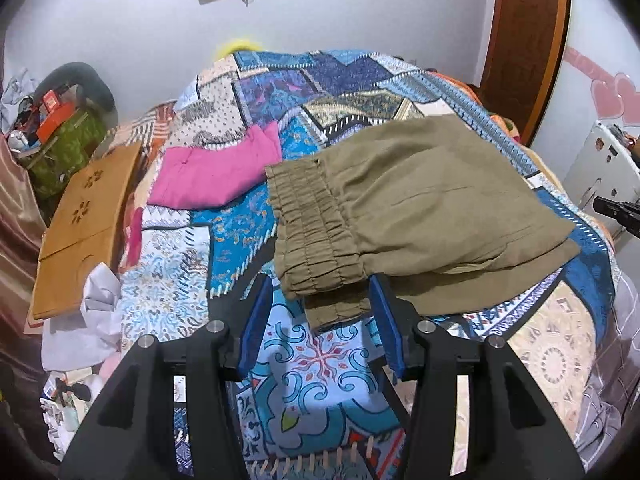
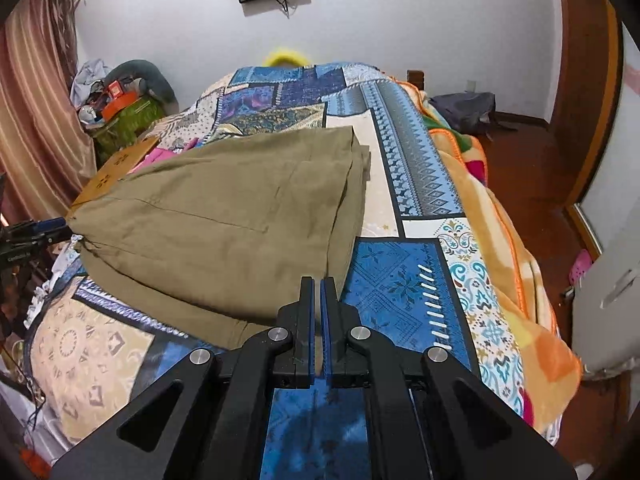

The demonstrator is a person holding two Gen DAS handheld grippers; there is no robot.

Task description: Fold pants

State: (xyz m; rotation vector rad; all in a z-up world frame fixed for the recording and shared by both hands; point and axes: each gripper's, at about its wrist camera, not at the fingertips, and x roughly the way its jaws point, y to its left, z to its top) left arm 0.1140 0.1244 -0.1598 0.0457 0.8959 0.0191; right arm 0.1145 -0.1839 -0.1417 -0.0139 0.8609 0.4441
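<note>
Olive-green pants (image 1: 404, 208) lie folded on the patterned blue bedspread (image 1: 312, 364), elastic waistband toward my left gripper. My left gripper (image 1: 320, 292) is open, its blue pads on either side of the waistband's lower corner, not closed on it. In the right wrist view the same pants (image 2: 224, 216) lie flat, folded edge at the far right. My right gripper (image 2: 319, 286) is shut with nothing visible between the pads, just at the pants' near right corner. It shows at the right edge of the left wrist view (image 1: 618, 212), and the left gripper at the left edge of the right wrist view (image 2: 36, 232).
A folded pink garment (image 1: 216, 172) lies on the bed beyond the pants. A wooden lap tray (image 1: 88, 216) leans at the bed's left edge, with white cloth (image 1: 96, 312) below it. A cluttered green bag (image 1: 68, 140) stands at the far left. An orange blanket (image 2: 512, 240) hangs off the right side.
</note>
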